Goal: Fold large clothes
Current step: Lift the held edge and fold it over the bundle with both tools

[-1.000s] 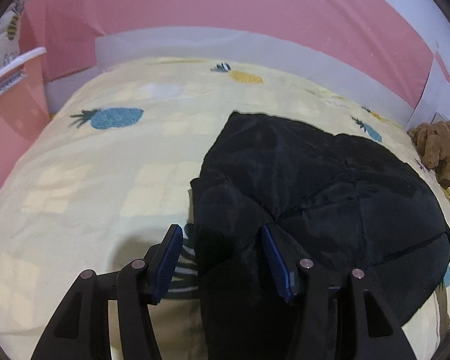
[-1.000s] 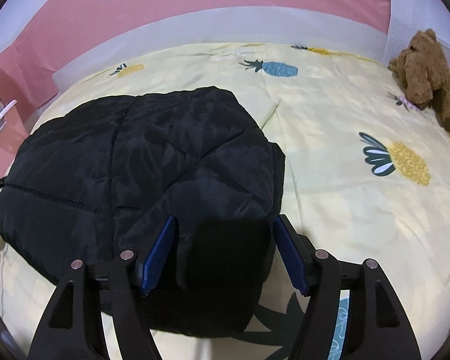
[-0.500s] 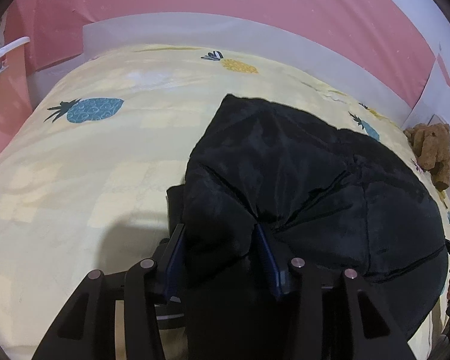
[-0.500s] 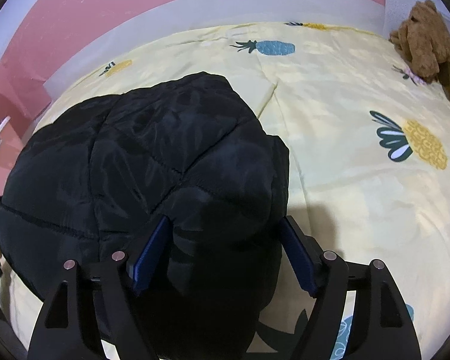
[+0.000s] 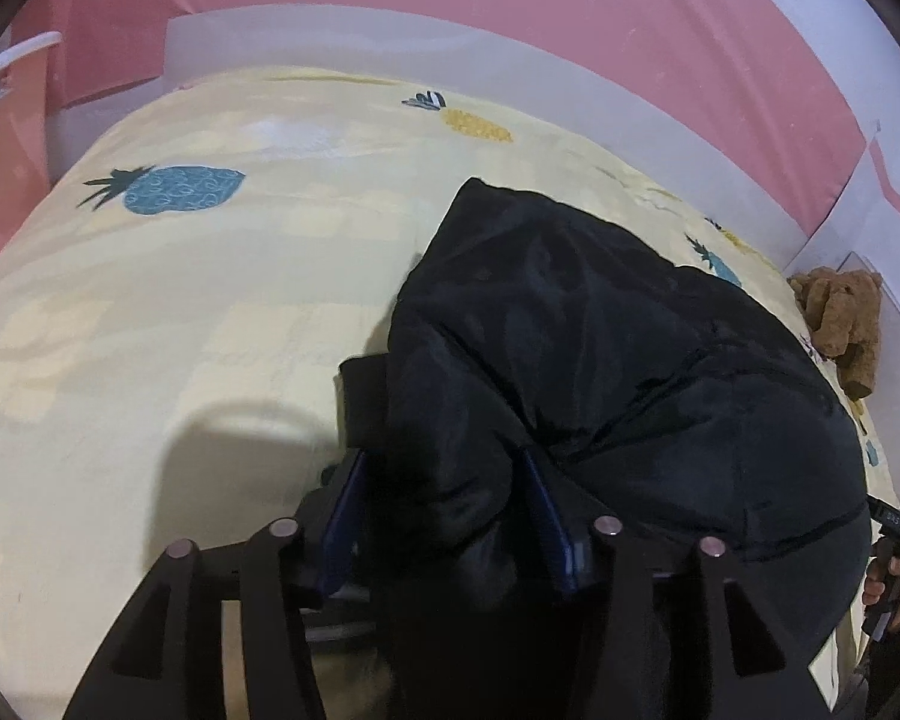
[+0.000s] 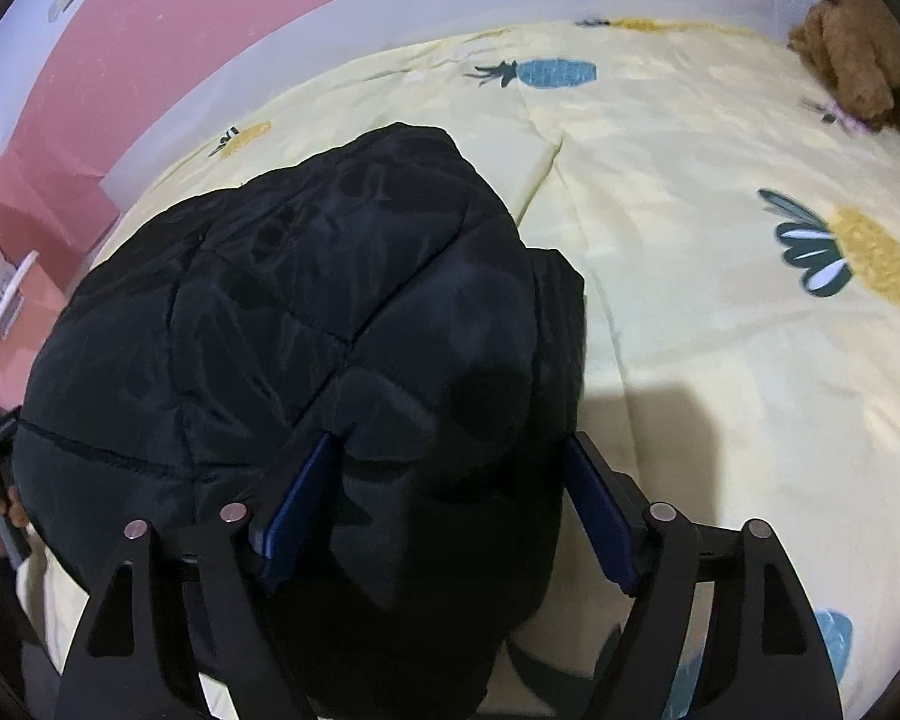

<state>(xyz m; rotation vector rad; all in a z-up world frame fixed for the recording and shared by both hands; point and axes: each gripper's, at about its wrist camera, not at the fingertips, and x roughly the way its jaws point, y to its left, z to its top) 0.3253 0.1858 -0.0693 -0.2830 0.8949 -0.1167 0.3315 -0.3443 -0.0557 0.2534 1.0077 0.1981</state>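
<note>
A black padded jacket (image 5: 618, 360) lies bunched on a yellow pineapple-print bed cover (image 5: 150, 312). My left gripper (image 5: 444, 498) has its blue pads pressed on a thick fold at the jacket's left near edge. In the right wrist view the jacket (image 6: 306, 300) fills the left and centre. My right gripper (image 6: 450, 498) has its jaws wide apart around the jacket's right near edge, with padding bulging between the pads.
A brown teddy bear (image 5: 840, 318) sits at the bed's right side, also in the right wrist view (image 6: 858, 60). A pink wall (image 5: 510, 6) with a pale headboard band runs behind. A pink cabinet (image 5: 6, 138) stands at the left.
Both grippers pushed forward over the jacket's near edge. The left jaws closed from open onto a fold. The right jaws stayed wide while the jacket moved deeper between them.
</note>
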